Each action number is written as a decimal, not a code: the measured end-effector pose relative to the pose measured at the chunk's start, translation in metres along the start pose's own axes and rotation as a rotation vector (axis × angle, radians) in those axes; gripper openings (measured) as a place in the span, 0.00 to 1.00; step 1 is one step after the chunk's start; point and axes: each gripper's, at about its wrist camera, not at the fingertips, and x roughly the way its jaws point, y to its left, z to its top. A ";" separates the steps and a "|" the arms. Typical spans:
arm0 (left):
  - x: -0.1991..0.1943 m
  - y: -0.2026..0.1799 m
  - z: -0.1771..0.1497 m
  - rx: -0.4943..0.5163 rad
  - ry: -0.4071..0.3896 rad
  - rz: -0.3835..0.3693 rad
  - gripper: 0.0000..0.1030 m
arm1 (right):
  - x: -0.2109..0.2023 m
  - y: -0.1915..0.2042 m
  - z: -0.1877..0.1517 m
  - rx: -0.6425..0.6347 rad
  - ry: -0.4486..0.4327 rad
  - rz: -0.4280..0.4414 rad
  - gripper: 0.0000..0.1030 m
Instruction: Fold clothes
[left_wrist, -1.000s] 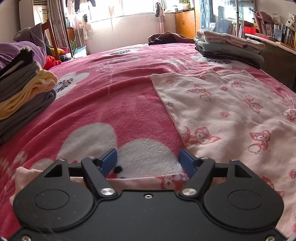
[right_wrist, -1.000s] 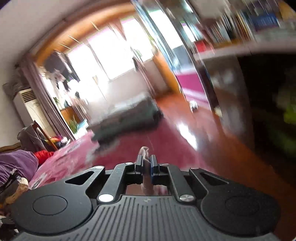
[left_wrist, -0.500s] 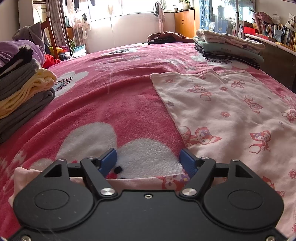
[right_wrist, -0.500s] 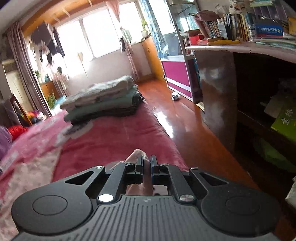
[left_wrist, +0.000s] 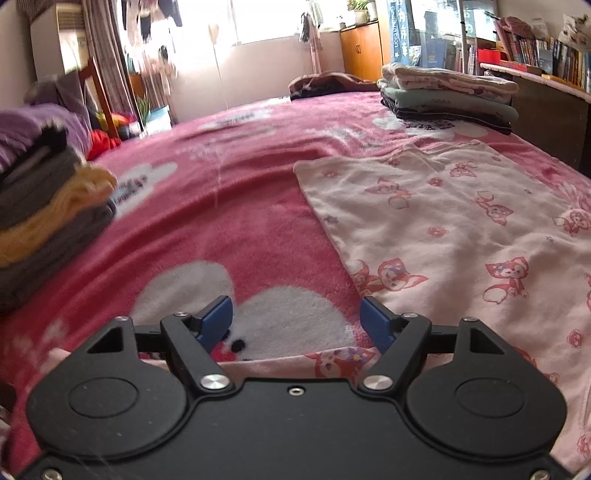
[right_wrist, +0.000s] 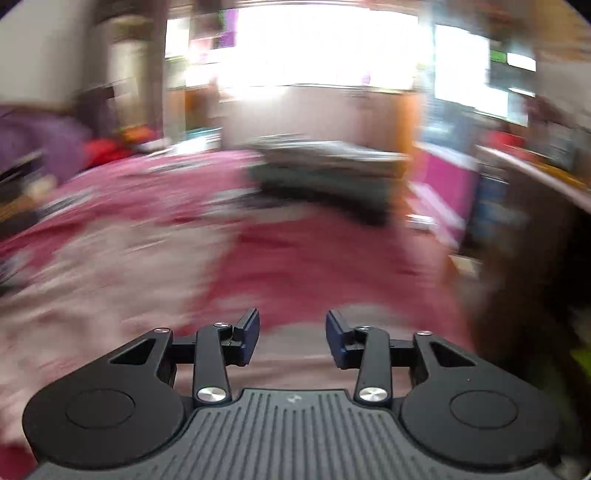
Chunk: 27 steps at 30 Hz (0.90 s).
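A pale pink garment (left_wrist: 443, 229) printed with small red foxes lies spread flat on the pink bedspread (left_wrist: 229, 206), on the right in the left wrist view. A strip of it reaches under my left gripper (left_wrist: 297, 321), which is open and low over the bed, with nothing between its blue pads. The right wrist view is heavily blurred. My right gripper (right_wrist: 291, 338) is open there, over the bedspread (right_wrist: 314, 258), with the pink garment (right_wrist: 92, 280) smeared at the left.
A stack of grey and yellow folded clothes (left_wrist: 48, 218) sits at the left of the bed. Another folded stack (left_wrist: 447, 96) rests at the far right corner, also in the right wrist view (right_wrist: 325, 166). A dark desk with books (left_wrist: 546, 85) borders the bed's right side.
My right gripper was shut on a bit of pink cloth; it has let go and now stands open, swinging left toward the bed. The left gripper has barely moved.
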 end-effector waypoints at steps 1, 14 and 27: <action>-0.006 -0.002 -0.001 0.010 -0.017 0.005 0.73 | 0.002 0.018 -0.005 -0.036 0.016 0.047 0.35; -0.066 -0.047 -0.033 0.092 -0.082 -0.074 0.73 | -0.021 0.090 -0.048 -0.235 0.064 0.108 0.36; -0.118 -0.094 -0.073 0.127 -0.111 -0.159 0.72 | -0.064 0.083 -0.062 -0.090 -0.006 0.095 0.38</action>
